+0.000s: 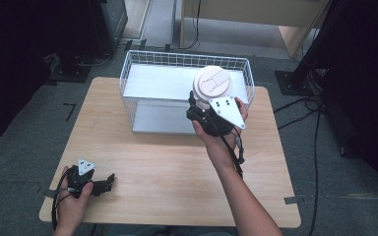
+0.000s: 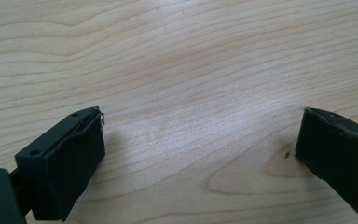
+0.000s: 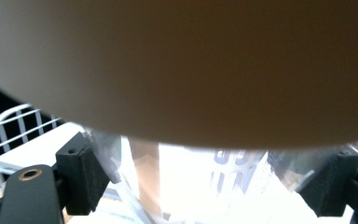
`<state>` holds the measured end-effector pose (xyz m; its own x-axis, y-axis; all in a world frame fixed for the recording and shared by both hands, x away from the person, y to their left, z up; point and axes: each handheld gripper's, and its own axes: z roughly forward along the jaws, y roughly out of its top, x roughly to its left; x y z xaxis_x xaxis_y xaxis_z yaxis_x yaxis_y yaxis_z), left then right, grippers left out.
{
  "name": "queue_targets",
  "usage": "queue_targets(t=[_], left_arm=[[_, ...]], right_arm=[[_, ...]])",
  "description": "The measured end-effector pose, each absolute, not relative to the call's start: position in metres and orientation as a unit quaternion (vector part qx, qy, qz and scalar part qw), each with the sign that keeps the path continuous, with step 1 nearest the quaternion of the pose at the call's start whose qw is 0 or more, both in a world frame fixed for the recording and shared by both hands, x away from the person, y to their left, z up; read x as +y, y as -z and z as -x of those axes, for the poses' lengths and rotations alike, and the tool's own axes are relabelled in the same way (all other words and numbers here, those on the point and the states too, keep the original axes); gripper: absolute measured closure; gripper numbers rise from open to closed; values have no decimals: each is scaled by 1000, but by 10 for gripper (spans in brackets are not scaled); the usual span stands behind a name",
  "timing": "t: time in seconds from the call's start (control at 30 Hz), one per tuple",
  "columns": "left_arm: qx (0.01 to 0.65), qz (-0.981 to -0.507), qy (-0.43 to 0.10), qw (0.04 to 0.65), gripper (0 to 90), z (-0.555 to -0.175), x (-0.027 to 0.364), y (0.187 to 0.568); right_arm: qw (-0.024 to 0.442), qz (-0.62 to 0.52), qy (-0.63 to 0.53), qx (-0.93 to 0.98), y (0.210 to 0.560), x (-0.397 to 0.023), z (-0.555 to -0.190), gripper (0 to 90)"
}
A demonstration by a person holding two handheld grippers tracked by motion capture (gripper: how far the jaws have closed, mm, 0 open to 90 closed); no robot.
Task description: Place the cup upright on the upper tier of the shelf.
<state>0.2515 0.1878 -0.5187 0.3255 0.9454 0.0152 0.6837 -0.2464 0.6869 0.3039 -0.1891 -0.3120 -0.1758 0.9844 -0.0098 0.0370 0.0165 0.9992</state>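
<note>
- In the high view, the right gripper is holding a clear container with a wide cream-white round lid above the near right edge of the white wire basket, which is standing at the far side of the pale wooden bench.
- The right gripper view is showing what the high view cannot: both jaws pressing the container's transparent sides just under the lid.
- The left gripper is resting on the bench's near left corner.
- The left gripper view is revealing its jaws spread wide over bare wood, holding nothing.
</note>
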Motion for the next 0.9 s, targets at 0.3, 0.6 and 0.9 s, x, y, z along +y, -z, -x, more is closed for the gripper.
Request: queue_targets(t=[0.3, 0.6, 0.9], left_arm=[[537, -758, -220, 297, 16, -252, 188, 519], [537, -759, -220, 296, 16, -252, 188, 519], [537, -758, -220, 296, 16, -251, 188, 519]], right_arm=[[442, -468, -522, 559, 311, -188, -334, 169], [425, -488, -514, 563, 309, -187, -364, 169], [410, -500, -512, 565, 308, -189, -387, 170]])
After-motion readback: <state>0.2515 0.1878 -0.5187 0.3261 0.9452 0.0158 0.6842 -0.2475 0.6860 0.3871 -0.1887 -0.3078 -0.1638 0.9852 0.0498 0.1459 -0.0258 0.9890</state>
